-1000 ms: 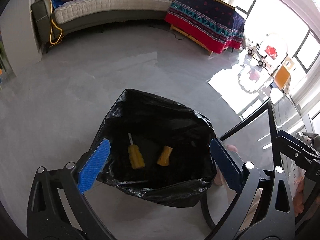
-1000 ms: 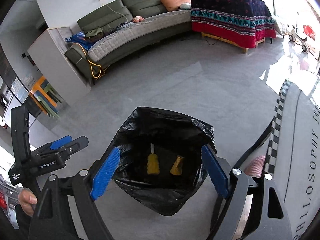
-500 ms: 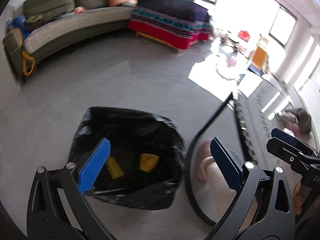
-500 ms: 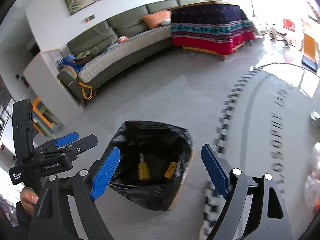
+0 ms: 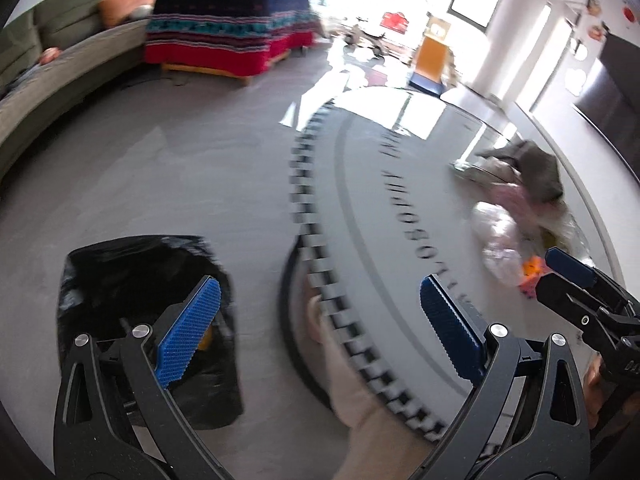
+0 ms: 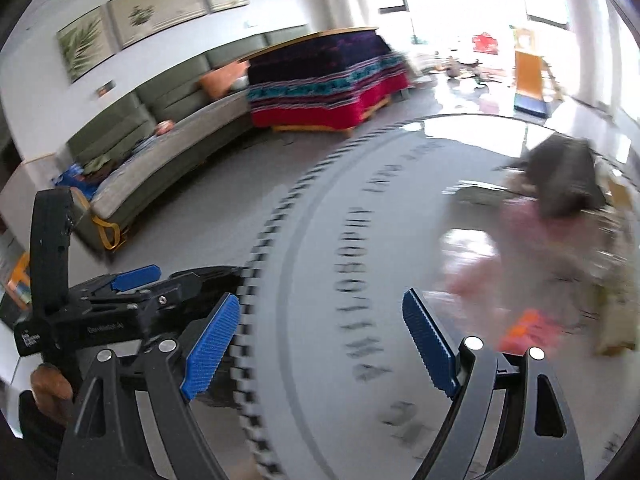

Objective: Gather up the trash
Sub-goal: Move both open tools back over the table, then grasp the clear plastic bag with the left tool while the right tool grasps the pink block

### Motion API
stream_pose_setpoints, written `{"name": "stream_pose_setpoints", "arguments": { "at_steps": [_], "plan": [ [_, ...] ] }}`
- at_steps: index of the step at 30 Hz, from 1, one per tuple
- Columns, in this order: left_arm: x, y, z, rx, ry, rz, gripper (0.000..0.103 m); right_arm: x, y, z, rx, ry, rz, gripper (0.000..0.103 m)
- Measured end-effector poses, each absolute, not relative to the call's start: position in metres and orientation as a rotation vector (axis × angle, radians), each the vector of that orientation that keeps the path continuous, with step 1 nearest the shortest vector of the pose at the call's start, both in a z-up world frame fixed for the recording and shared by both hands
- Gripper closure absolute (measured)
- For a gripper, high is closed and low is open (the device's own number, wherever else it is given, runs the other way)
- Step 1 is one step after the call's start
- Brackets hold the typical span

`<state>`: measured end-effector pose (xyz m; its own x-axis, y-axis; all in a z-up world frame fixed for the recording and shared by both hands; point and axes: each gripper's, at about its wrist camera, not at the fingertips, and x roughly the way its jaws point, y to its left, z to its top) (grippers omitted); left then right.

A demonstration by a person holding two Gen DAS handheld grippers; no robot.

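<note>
My left gripper (image 5: 320,332) gaping and empty, black trash bag (image 5: 136,280) on the floor at its eight o'clock, my right gripper (image 6: 322,340) likewise spread and empty over the round desk (image 6: 400,208), blurred orange scrap (image 6: 528,330) at its three o'clock, crumpled clear plastic (image 5: 498,240) beside it.

Both views swung from trash bag (image 5: 140,280) to table (image 5: 400,184)

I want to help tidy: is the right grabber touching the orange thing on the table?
Apart. In the right wrist view the right gripper is open, empty, with bare table between its fingertips and the blurred orange thing.
</note>
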<state>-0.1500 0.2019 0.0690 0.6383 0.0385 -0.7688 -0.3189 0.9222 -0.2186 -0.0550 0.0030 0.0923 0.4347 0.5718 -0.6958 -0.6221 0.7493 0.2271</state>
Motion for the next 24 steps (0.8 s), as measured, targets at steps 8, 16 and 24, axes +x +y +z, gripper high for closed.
{"name": "stream_pose_setpoints", "arguments": {
  "at_steps": [8, 16, 24],
  "plan": [
    [-0.104, 0.144, 0.068, -0.294, 0.886, 0.087, 0.006, -0.035, -0.069, 0.082, -0.086, 0.817, 0.549, 0.019],
    [-0.062, 0.108, 0.058, -0.261, 0.933, -0.009, 0.006, 0.001, -0.104, 0.047, -0.094, 0.904, 0.459, 0.02],
    [-0.048, 0.096, 0.045, -0.257, 0.972, -0.031, 0.006, 0.028, -0.092, 0.013, -0.144, 1.002, 0.469, 0.042]
  ]
}}
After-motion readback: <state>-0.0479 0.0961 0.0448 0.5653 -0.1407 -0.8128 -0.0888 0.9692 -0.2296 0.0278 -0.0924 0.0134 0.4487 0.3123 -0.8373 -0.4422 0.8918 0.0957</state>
